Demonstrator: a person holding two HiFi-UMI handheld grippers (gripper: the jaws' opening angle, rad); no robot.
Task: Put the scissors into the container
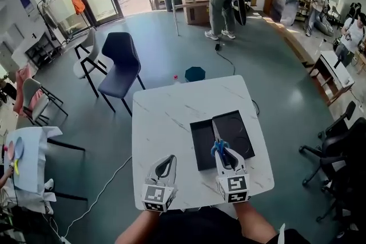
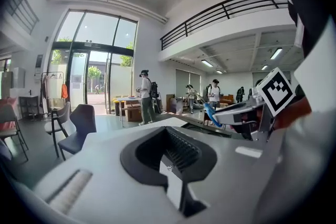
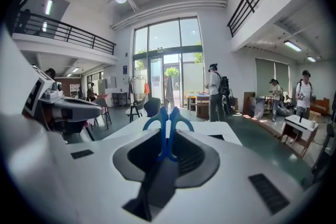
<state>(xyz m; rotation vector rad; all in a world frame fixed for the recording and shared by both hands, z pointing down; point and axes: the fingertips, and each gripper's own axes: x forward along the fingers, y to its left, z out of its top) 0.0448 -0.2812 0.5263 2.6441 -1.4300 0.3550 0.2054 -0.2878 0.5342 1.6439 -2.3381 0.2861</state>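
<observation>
Scissors (image 3: 167, 136) are sitting clamped in the right gripper (image 1: 226, 158) jaws, handles pointing forward along them; container (image 1: 243, 123) is lying just ahead, below. Left gripper (image 1: 167, 164) is idling closed, empty.

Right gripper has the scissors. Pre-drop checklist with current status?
1. Grip: ok. The right gripper is shut on the scissors, blue handles pointing forward.
2. Position: ok. From the head view, the scissors lie over the black container, near the line between its two halves.
3. Container free: ok. Nothing shows in the parts that are visible.
4. Left gripper clear: ok. It is shut, empty and well to the left of the container.
5. Height of the scissors above the container floor: cannot tell.
</observation>
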